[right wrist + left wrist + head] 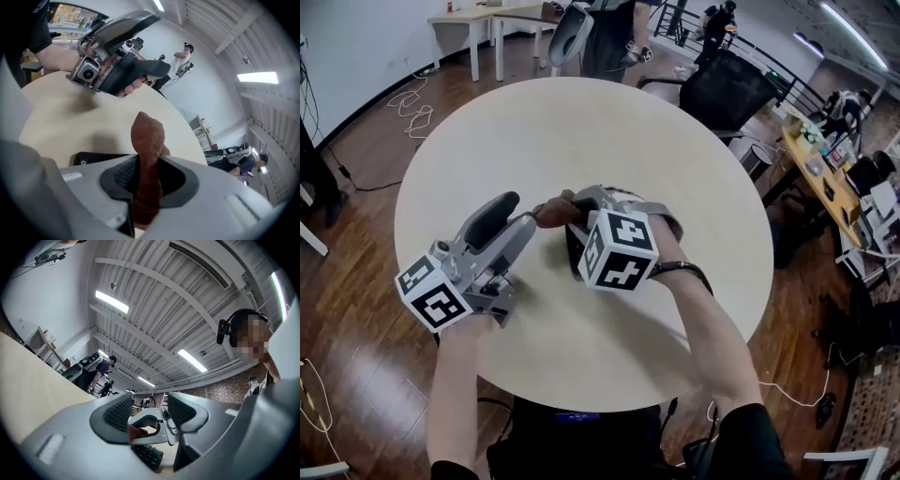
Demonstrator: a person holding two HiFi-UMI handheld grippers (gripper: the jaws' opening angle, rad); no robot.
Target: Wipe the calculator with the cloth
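Note:
A brown cloth (148,140) stands up from between the jaws of my right gripper (149,174), which is shut on it. A black calculator (101,159) lies flat on the round table (581,131), just below and to the left of the cloth. In the head view the right gripper (558,212) hides the calculator, and the cloth (547,215) shows at its tip. My left gripper (525,214) faces it from the left, tilted upward and open, with nothing between its pads. From the left gripper (147,411) I see the cloth (136,431) and the calculator's keys (148,454) low between the jaws.
The pale table's near edge (581,398) is close to the person's body. A black office chair (727,89) stands behind the table at the right. Cluttered desks (825,178) line the right side. People stand at the back, and cables lie on the wooden floor (412,108).

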